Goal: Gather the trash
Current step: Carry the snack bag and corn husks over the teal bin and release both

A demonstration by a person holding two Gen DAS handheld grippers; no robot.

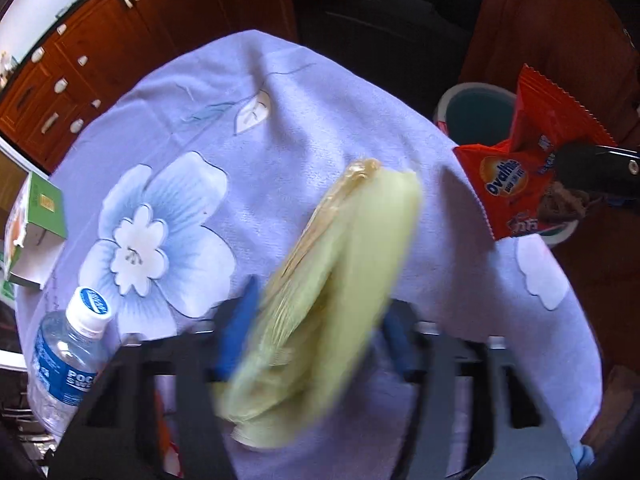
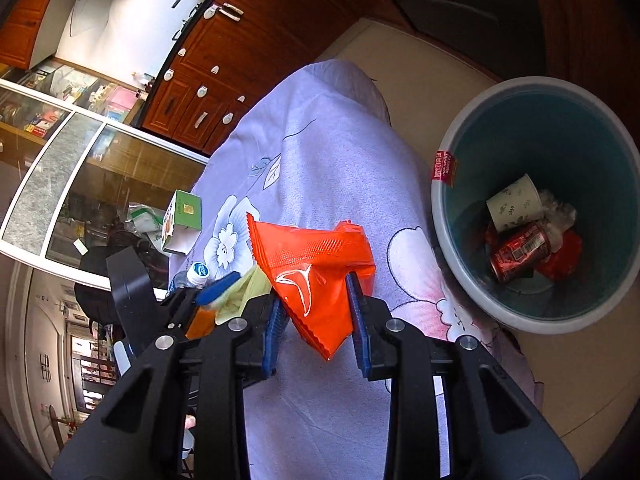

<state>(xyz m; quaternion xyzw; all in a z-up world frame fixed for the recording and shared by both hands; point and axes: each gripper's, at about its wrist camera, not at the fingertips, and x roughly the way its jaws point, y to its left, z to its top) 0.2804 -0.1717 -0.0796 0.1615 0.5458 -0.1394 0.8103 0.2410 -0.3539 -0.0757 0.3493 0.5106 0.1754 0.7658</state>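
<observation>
Orange foil defines the Ovaltine wrapper (image 2: pixel 316 276), pinched between the blue pads of the right gripper (image 2: pixel 316 312), whose jaws stand narrow and closed on it above the near edge of the table, short of the bin. The left gripper (image 1: pixel 316 340) has a pale yellow-green corn husk (image 1: pixel 332 300) between its blue fingers (image 1: pixel 236 332); motion blur hides whether the pads press on it, so its hold cannot be told. The grey, teal-lined waste bin (image 2: pixel 444 216) stands on the floor beside the table and already contains a paper cup (image 2: pixel 514 208), a red drink can (image 2: pixel 520 250) and red scraps. Risks, as a judgement: the wrapper is gripped by a crumpled middle with both ends free, so a release made before it is over the rim would let the light foil drift onto the floor or cloth; the husk, if only loosely caught, may slip out during travel. Still on the table are a clear water bottle (image 1: pixel 68 360) near the left gripper and a green carton (image 1: pixel 36 224) at the far edge. The surface is a lilac tablecloth (image 1: pixel 280 128) printed with large flowers; around it are reddish-brown wooden cabinets (image 2: pixel 224 80) and a glass partition (image 2: pixel 112 184).
</observation>
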